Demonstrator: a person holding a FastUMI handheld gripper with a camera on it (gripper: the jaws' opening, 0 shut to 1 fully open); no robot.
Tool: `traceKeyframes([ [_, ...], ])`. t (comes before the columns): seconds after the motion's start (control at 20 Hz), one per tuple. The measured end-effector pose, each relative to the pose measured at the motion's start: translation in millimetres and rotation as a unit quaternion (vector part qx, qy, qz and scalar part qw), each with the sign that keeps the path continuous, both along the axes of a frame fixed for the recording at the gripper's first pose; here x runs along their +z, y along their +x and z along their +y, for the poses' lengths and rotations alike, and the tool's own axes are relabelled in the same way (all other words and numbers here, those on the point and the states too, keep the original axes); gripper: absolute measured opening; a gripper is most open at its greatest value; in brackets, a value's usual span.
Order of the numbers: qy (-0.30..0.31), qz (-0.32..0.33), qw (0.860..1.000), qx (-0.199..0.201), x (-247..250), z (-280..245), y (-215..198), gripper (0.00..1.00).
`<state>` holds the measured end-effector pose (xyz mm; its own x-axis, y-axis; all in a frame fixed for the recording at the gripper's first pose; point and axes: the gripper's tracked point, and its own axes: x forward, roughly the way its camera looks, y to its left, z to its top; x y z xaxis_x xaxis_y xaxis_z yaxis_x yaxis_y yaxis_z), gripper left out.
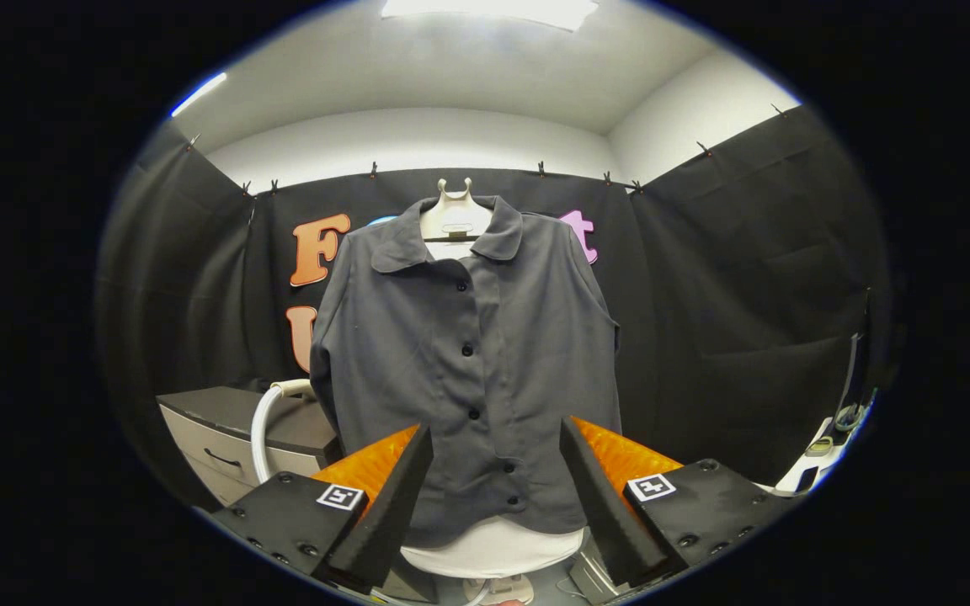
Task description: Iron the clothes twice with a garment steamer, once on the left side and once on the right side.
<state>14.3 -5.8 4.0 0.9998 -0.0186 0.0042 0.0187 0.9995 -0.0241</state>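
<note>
- Two fingers of my gripper point(496, 471) stand wide apart and hold nothing; I keep it level, pointing straight forward.
- Beyond the fingers, in the gap between them, I see the grey shirt point(468, 353) hanging buttoned on a pale form point(455, 217), not touching the fingers.
- The lower hem of the shirt lies between the two fingertips; a white base point(493, 551) shows under it.
- To the left of the fingers a white hose point(264, 421) curves beside a grey cabinet point(224, 438); I cannot see the steamer head.
</note>
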Motion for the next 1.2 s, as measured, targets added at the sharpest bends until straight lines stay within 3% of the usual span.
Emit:
traceKeyframes([
  [0.75, 0.025, 0.004, 1.000, -0.009, 0, 18, 15, 0.98],
  [1.2, 0.011, -0.008, 1.000, 0.014, 11, 56, 21, 0.98],
])
